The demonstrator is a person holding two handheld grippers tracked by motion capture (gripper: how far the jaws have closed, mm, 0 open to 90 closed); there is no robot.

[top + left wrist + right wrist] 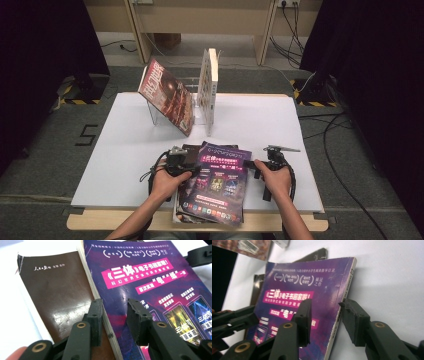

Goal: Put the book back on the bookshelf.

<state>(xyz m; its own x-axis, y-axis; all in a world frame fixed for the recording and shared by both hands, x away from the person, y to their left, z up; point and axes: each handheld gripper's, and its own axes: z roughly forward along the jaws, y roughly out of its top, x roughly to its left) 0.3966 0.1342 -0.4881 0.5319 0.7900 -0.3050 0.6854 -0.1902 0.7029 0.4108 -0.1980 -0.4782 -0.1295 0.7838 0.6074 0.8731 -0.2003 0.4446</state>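
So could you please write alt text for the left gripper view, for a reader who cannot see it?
The left claw straddles the page edge of a purple magazine, one jaw on its cover, the other over the brown book lying beneath it on the white table. The right claw's black tip shows at the top right corner.

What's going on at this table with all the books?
A person holds a gripper in each hand at a purple book lying on a stack near the table's front edge. The left gripper straddles its left edge, the right gripper its spine; neither has clamped yet. Two more books stand in a clear rack behind.
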